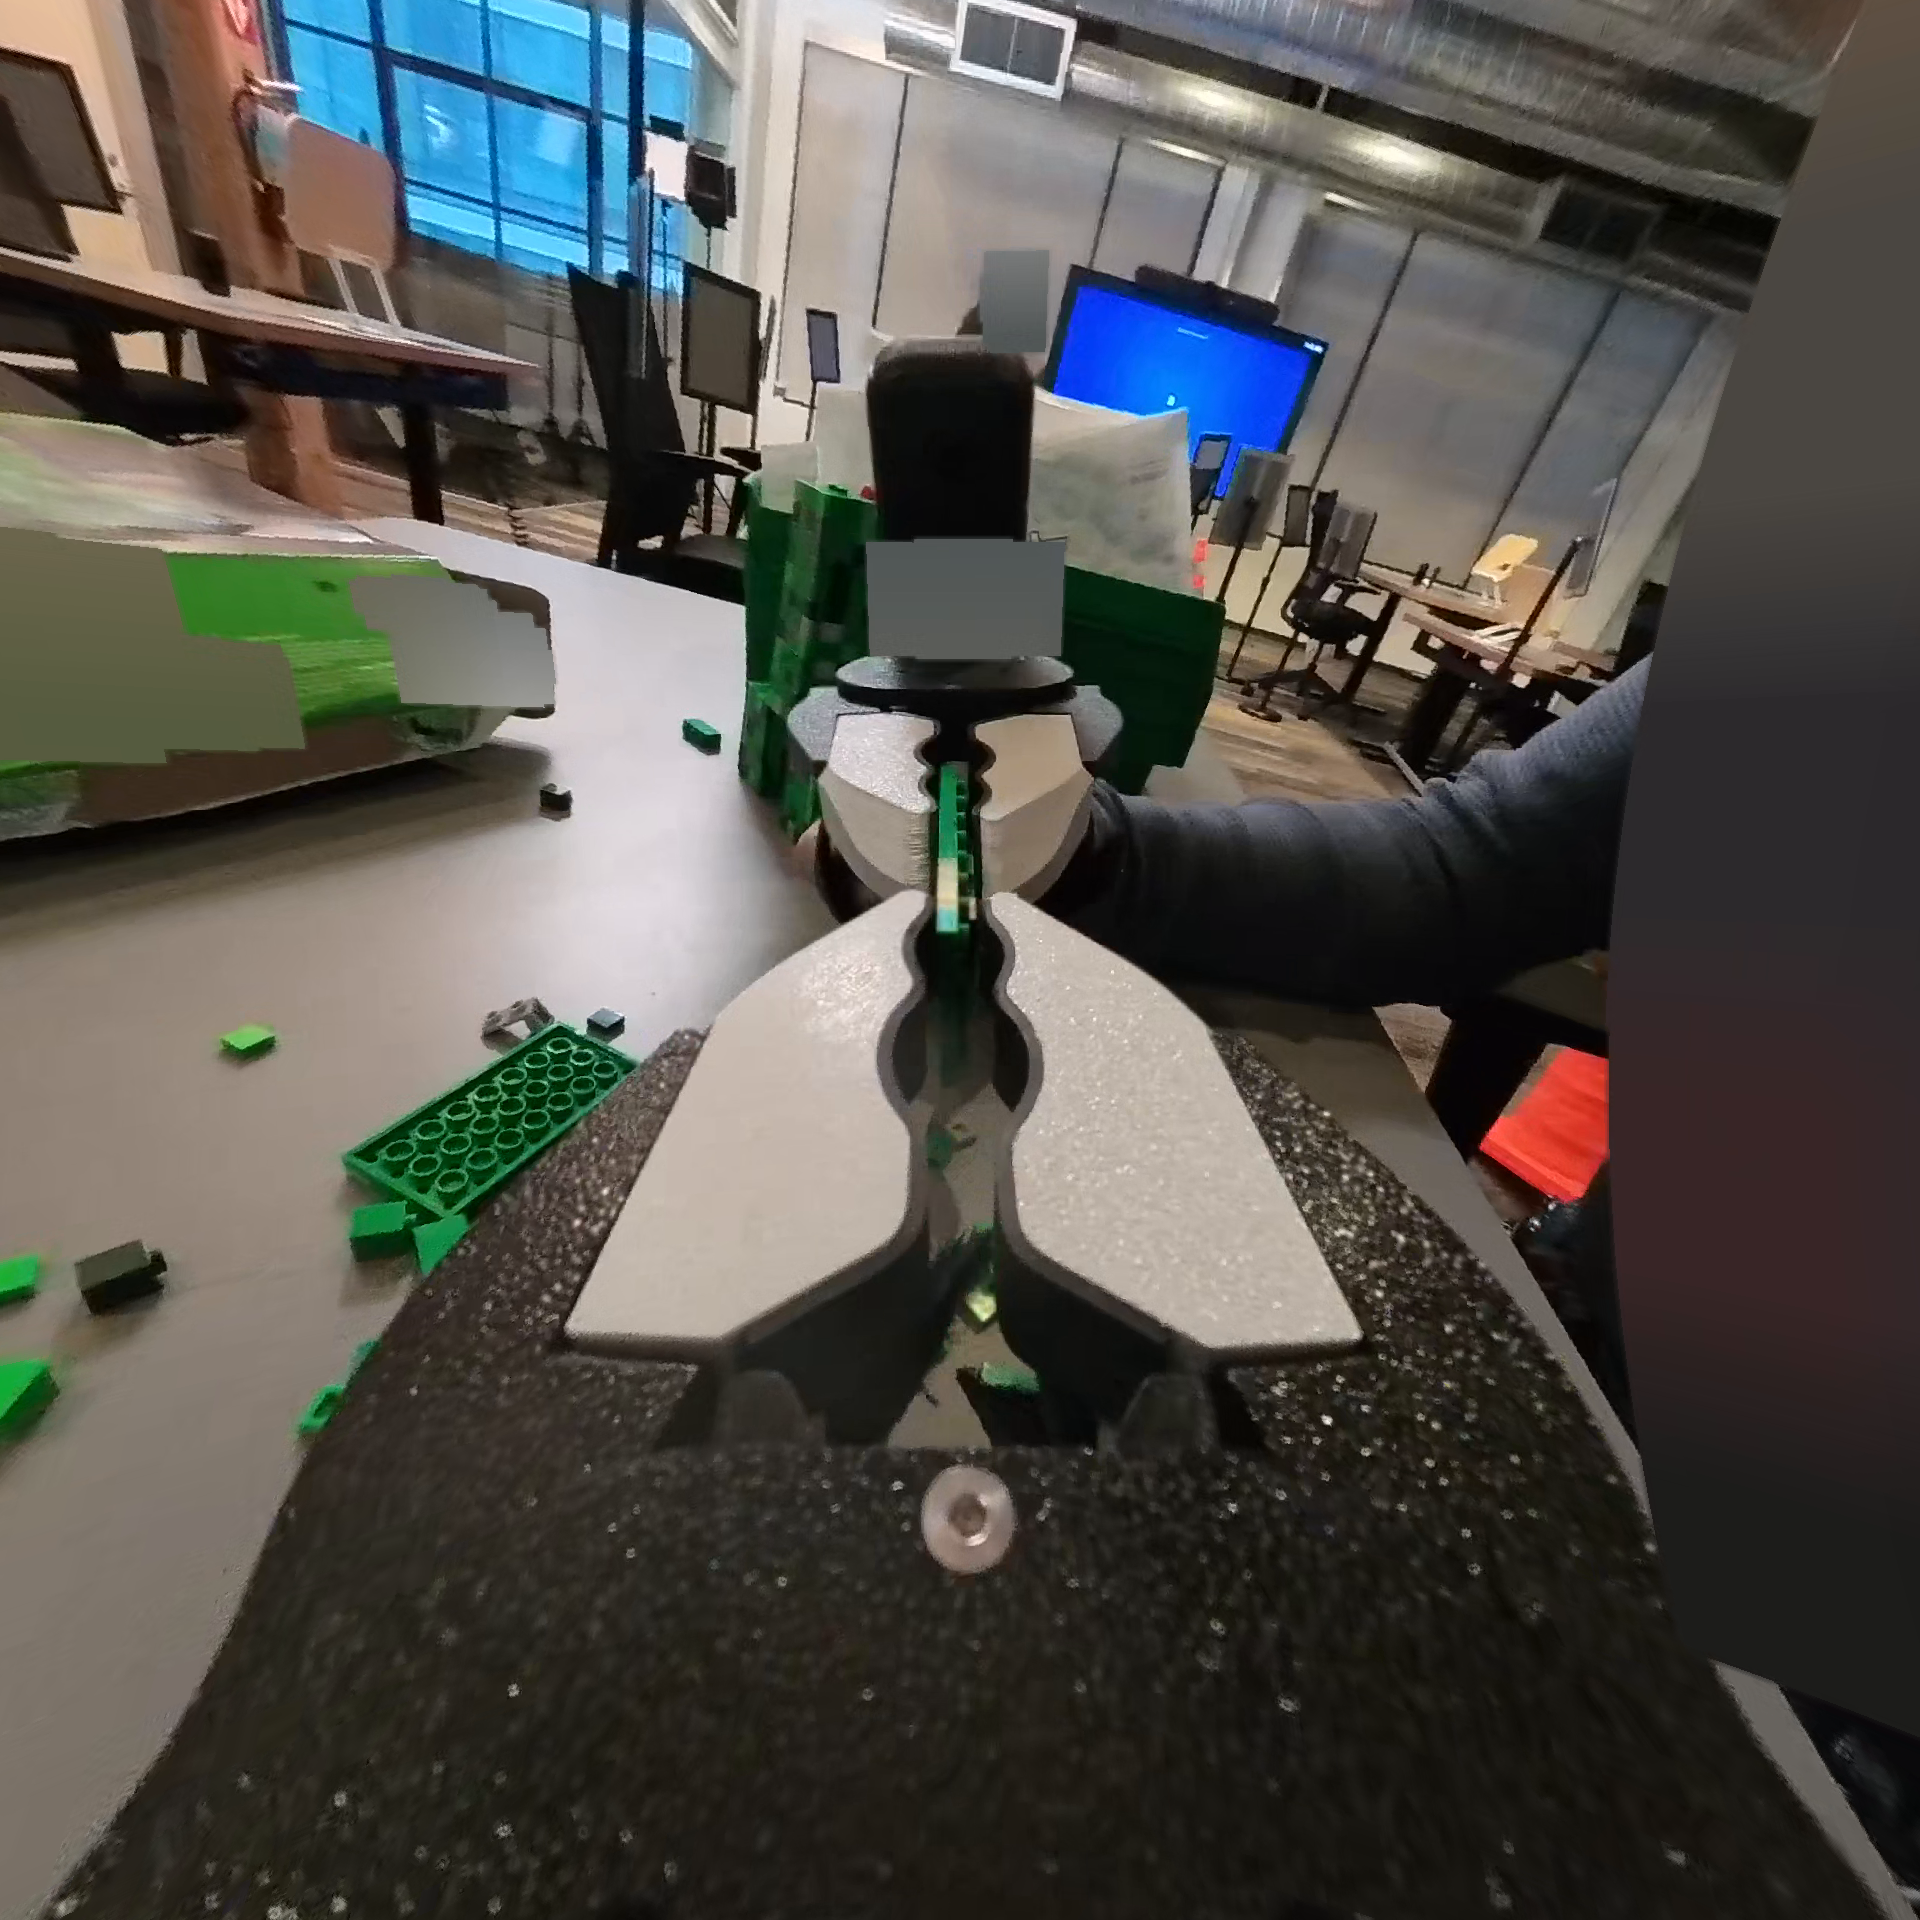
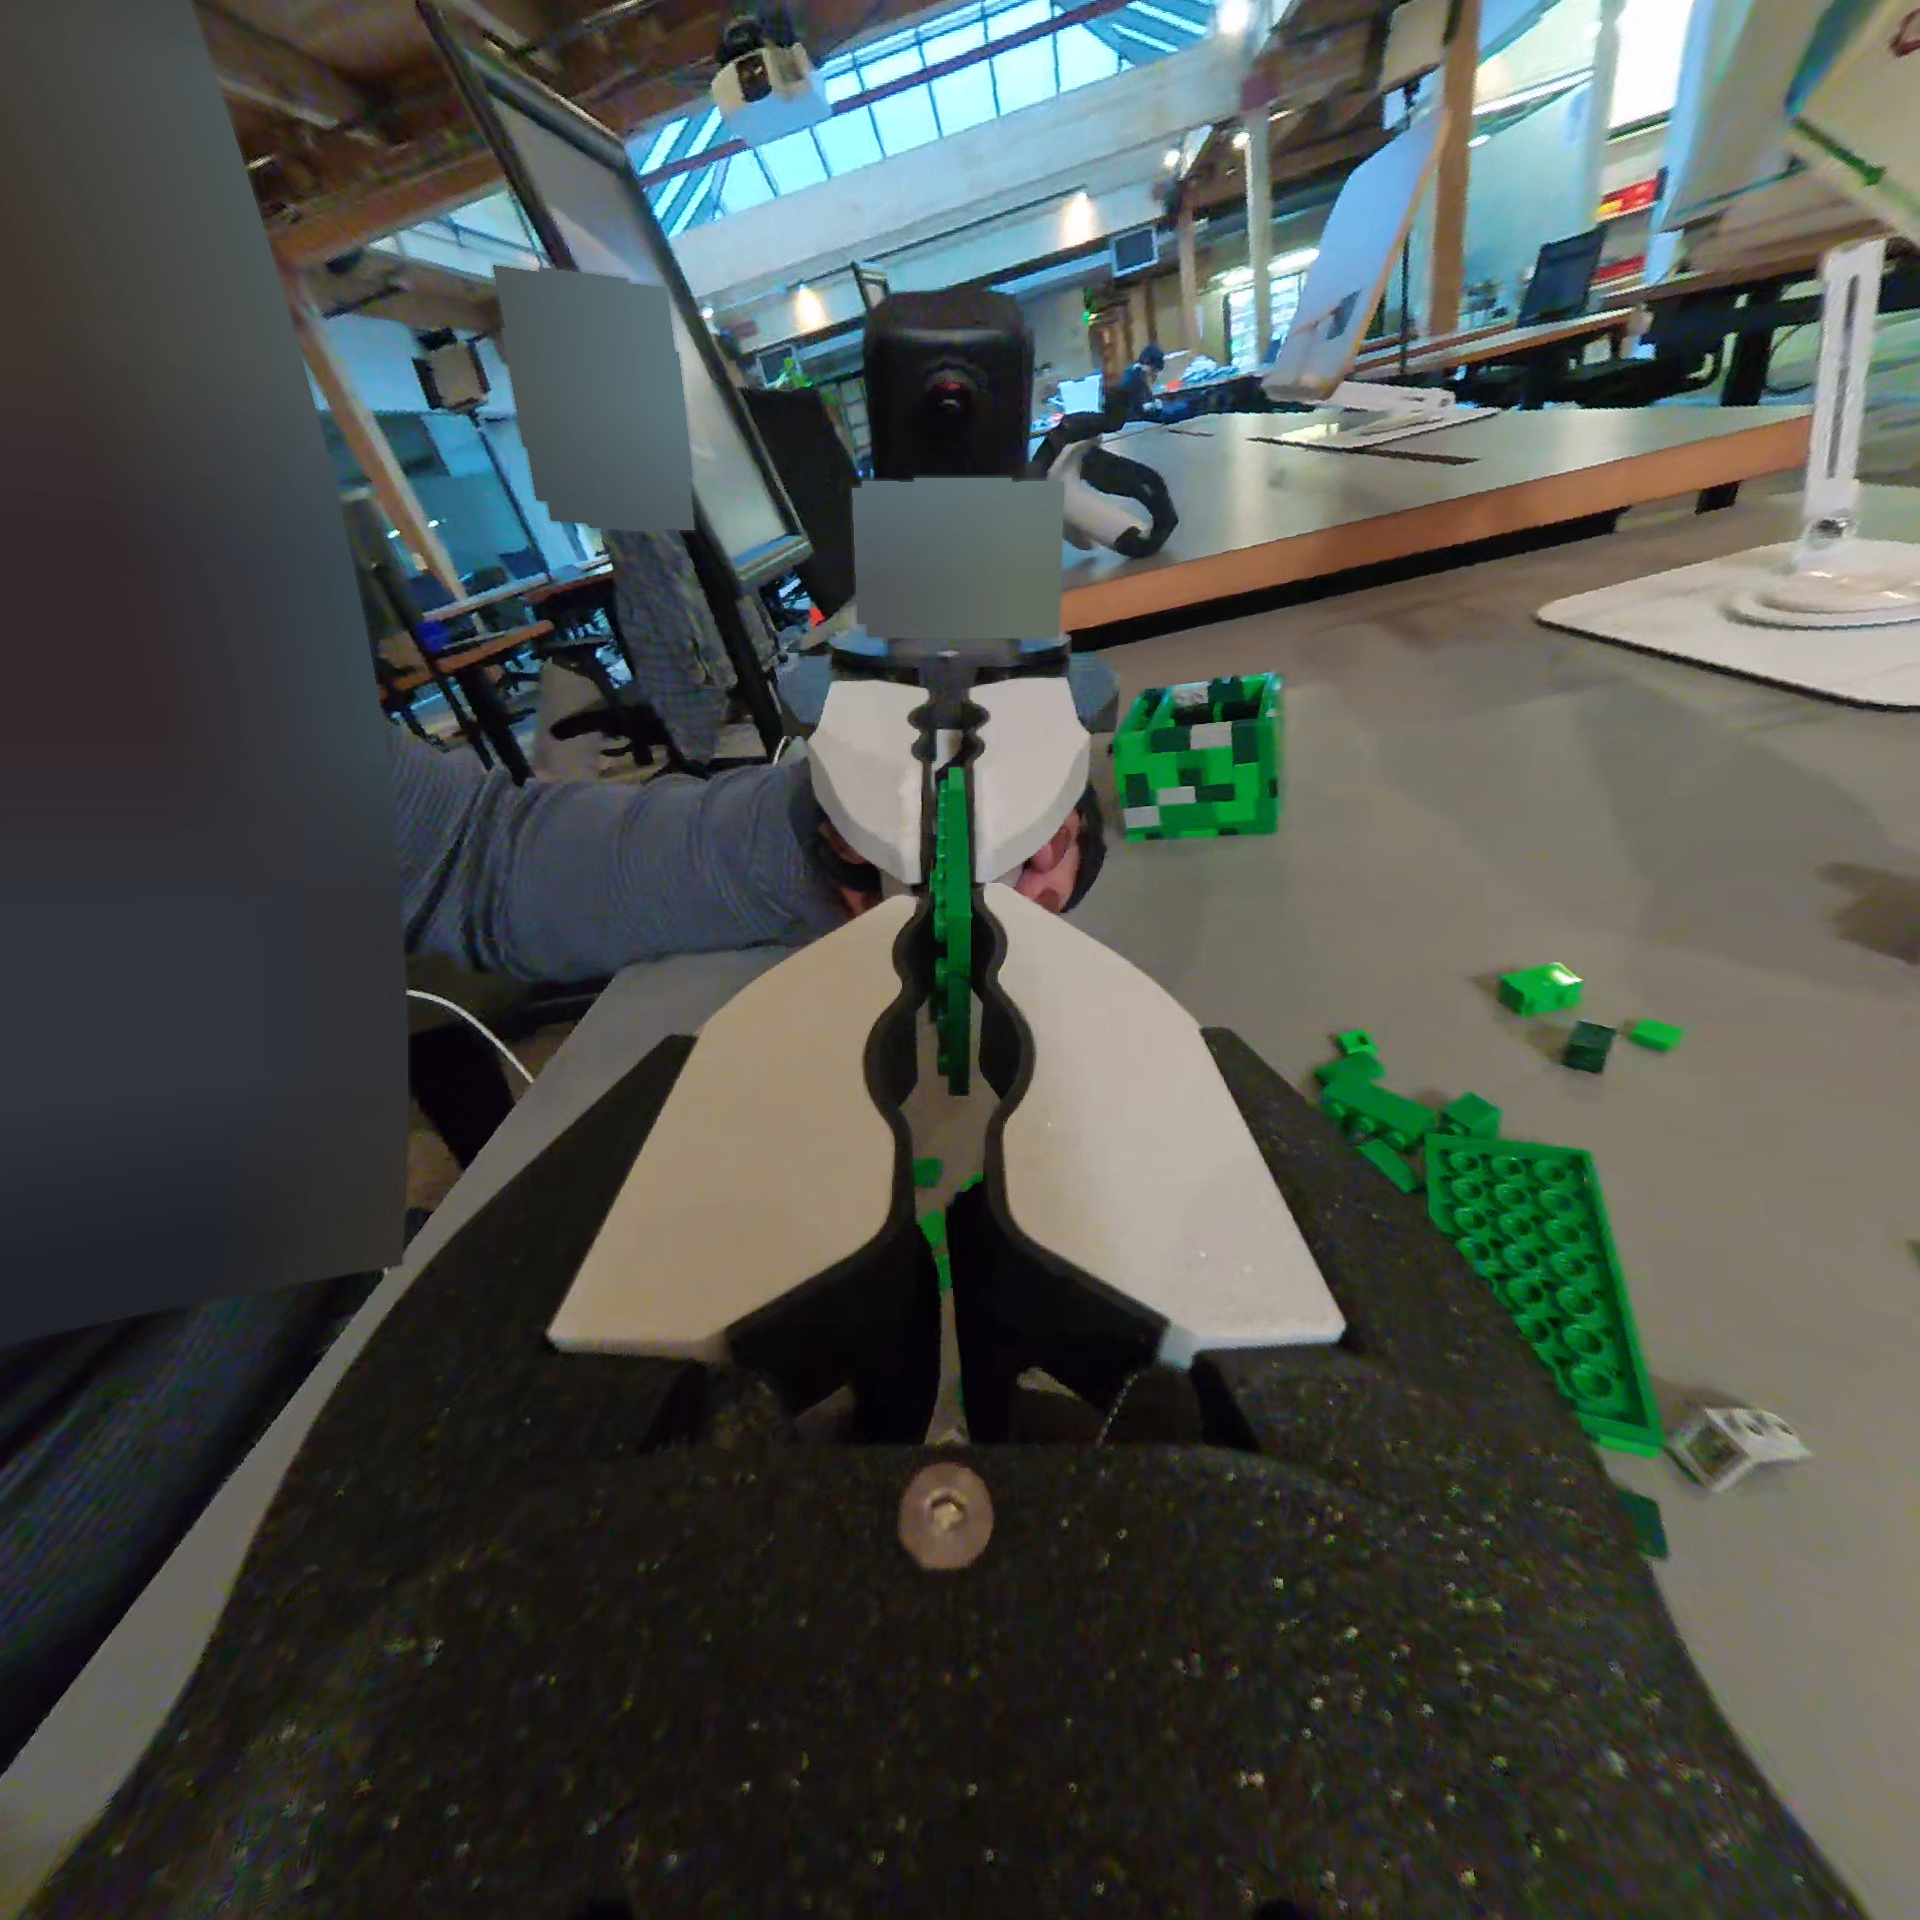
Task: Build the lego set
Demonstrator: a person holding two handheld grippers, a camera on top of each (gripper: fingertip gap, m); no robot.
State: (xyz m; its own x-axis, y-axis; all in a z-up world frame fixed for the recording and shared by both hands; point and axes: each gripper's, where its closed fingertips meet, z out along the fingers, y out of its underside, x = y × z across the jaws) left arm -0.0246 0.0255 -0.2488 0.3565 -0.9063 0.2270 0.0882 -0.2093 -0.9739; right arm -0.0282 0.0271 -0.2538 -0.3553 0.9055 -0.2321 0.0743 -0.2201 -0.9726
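Note:
My two grippers face each other, tip to tip, above the grey table. My left gripper is shut on one end of a thin green lego plate assembly, seen edge-on. My right gripper is shut on the other end of the same plate assembly. Each view shows the other gripper farther off: the right one in the left wrist view, the left one in the right wrist view. The plate's faces are hidden between the fingers.
A large green plate lies studs-down on the table. Loose green and black bricks lie around it. A green cube build stands farther back. A lego box lies at the left. A white lamp base stands at the right. My two grippers' fingertips are within a few centimetres of each other.

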